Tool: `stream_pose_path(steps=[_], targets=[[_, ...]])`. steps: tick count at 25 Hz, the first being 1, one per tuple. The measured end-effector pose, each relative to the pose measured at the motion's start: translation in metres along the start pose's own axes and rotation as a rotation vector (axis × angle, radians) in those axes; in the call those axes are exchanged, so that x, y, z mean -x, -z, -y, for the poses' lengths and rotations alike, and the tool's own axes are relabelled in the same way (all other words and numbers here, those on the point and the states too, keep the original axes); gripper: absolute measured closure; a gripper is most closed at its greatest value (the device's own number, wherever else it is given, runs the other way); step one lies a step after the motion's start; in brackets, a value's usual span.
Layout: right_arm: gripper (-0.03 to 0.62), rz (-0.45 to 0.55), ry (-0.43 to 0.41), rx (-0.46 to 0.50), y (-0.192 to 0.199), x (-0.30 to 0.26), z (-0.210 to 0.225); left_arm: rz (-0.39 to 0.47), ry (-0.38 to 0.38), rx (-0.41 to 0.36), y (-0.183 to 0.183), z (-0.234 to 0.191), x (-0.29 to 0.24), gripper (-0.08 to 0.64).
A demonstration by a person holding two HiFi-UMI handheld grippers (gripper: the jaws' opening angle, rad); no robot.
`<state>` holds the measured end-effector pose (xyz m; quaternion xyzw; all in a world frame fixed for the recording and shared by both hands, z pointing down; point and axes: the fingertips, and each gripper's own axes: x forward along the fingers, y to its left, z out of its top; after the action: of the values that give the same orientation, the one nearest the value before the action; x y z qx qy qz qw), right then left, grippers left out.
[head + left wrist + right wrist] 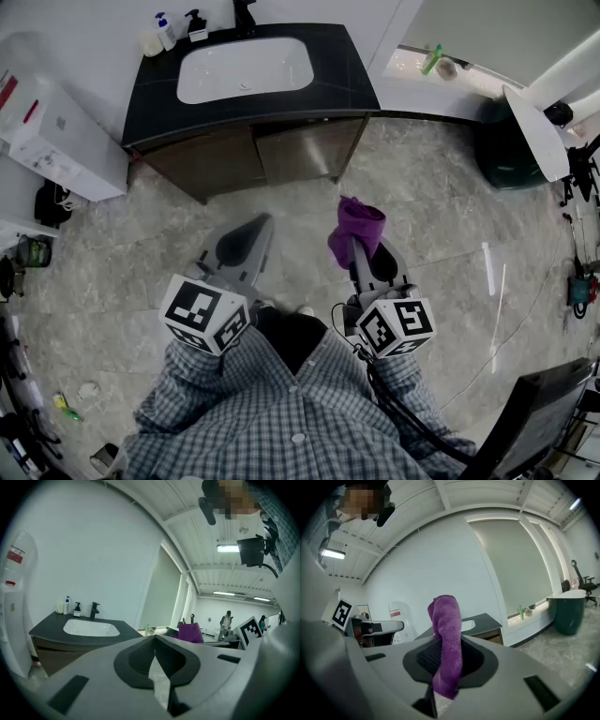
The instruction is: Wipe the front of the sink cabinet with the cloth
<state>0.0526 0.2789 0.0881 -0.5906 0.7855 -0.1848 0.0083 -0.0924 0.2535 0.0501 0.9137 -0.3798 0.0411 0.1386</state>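
Note:
The sink cabinet (255, 156) stands ahead against the wall, with a dark top, a white basin (244, 68) and brown doors. My right gripper (356, 246) is shut on a purple cloth (354, 228), which sticks up folded from its jaws; the cloth (447, 644) fills the middle of the right gripper view. My left gripper (257, 225) is shut with nothing in it, and its tips meet in the left gripper view (154, 638). Both grippers hang over the floor, short of the cabinet front. The cabinet (70, 641) shows at lower left in the left gripper view.
A white cupboard (58, 141) stands left of the cabinet. Soap bottles (167, 30) and a black tap (245, 15) sit on the countertop. A dark green bin (511, 145) with a white lid stands at the right. Cables trail on the marble floor (450, 244) at right.

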Motion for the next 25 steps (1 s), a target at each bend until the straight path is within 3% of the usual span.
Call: stream_pose_path(steps=[25], targets=[[0.515, -0.012, -0.034, -0.026, 0.005, 0.019, 0.022, 0.001, -0.066, -0.004, 0.007, 0.020, -0.004, 0.549]])
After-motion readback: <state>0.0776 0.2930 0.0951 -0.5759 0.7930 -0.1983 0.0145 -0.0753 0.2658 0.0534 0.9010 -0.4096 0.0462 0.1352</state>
